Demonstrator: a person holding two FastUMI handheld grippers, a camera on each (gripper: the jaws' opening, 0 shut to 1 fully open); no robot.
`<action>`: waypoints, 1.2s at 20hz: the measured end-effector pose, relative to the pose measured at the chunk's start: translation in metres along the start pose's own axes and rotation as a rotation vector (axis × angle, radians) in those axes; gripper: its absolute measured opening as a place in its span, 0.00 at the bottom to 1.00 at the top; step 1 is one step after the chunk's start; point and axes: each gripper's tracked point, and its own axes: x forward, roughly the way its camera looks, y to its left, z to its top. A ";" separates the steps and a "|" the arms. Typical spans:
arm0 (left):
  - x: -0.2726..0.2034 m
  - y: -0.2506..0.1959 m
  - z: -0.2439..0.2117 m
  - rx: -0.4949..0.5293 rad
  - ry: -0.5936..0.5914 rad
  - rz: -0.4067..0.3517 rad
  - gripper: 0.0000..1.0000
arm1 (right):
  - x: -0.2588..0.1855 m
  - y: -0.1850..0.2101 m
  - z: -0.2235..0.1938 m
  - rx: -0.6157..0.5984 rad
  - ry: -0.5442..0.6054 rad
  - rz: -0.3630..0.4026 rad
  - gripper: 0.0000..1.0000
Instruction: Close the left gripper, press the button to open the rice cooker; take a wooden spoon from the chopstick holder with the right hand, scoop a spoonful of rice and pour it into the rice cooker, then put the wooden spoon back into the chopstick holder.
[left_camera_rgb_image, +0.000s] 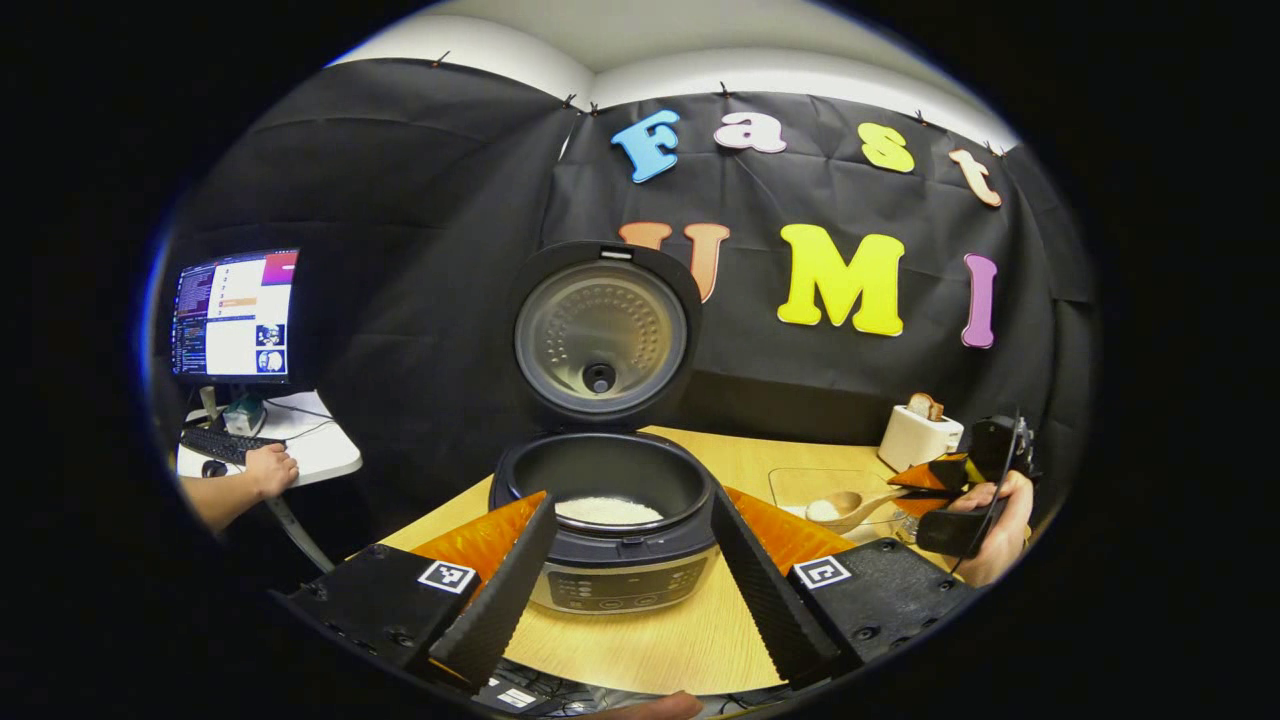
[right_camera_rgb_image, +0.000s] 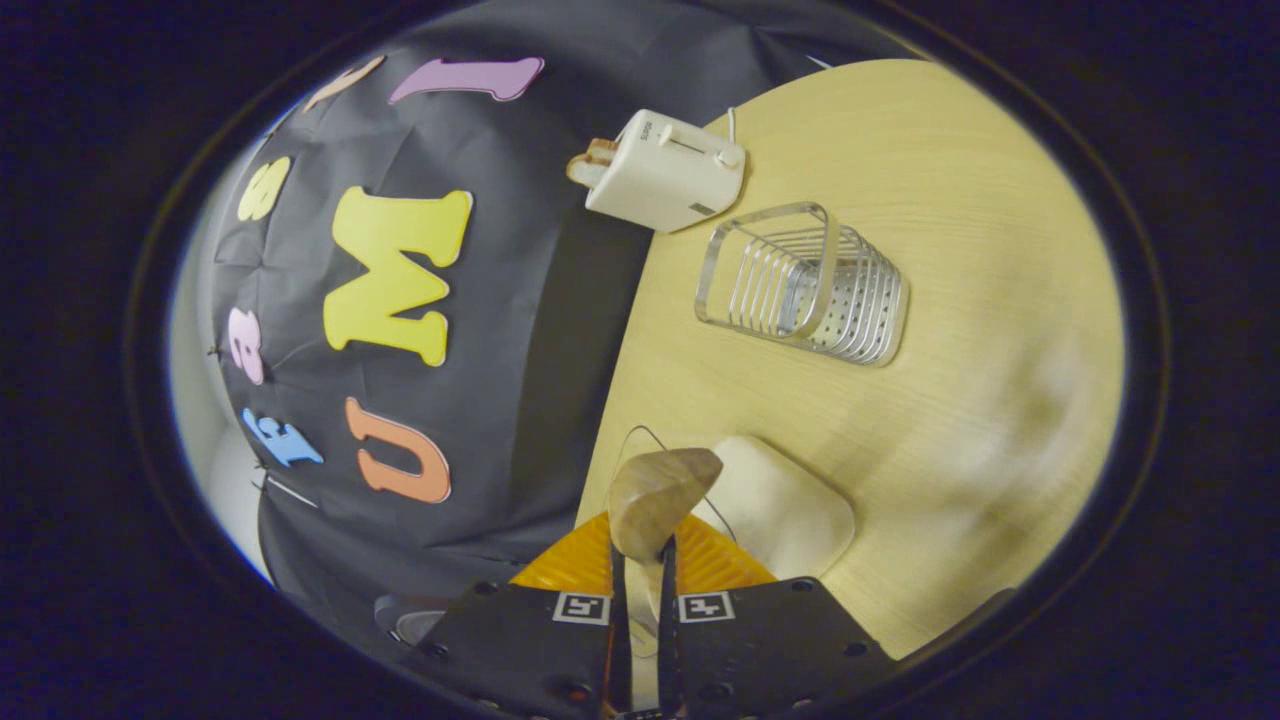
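My left jaws stand wide apart, holding nothing, framing the rice cooker (left_camera_rgb_image: 610, 520) between them; its lid (left_camera_rgb_image: 600, 335) is up, so the pot is ready. My right jaws are clamped together on the wooden spoon (right_camera_rgb_image: 655, 505), kept level over the glass tray (right_camera_rgb_image: 780, 505), I judge so the rice stays in. The chopstick holder (right_camera_rgb_image: 805, 285) waits ahead on the worktop (right_camera_rgb_image: 960, 300).

Black round rice cooker (left_camera_rgb_image: 610, 540) holding white rice (left_camera_rgb_image: 608, 511); cream boxy toaster (right_camera_rgb_image: 665, 171); silvery slatted wire chopstick holder (right_camera_rgb_image: 805, 285); pale wood-grain tabletop (right_camera_rgb_image: 960, 200).
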 end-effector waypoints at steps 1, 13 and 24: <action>0.000 0.005 0.001 -0.007 0.000 0.006 0.99 | -0.004 0.006 0.003 0.008 -0.005 0.013 0.10; -0.007 0.034 0.002 0.036 -0.005 0.061 0.99 | -0.052 0.116 -0.047 0.033 0.075 0.217 0.10; -0.012 0.039 0.004 0.045 -0.016 0.041 0.99 | -0.042 0.169 -0.169 -0.187 0.171 0.234 0.10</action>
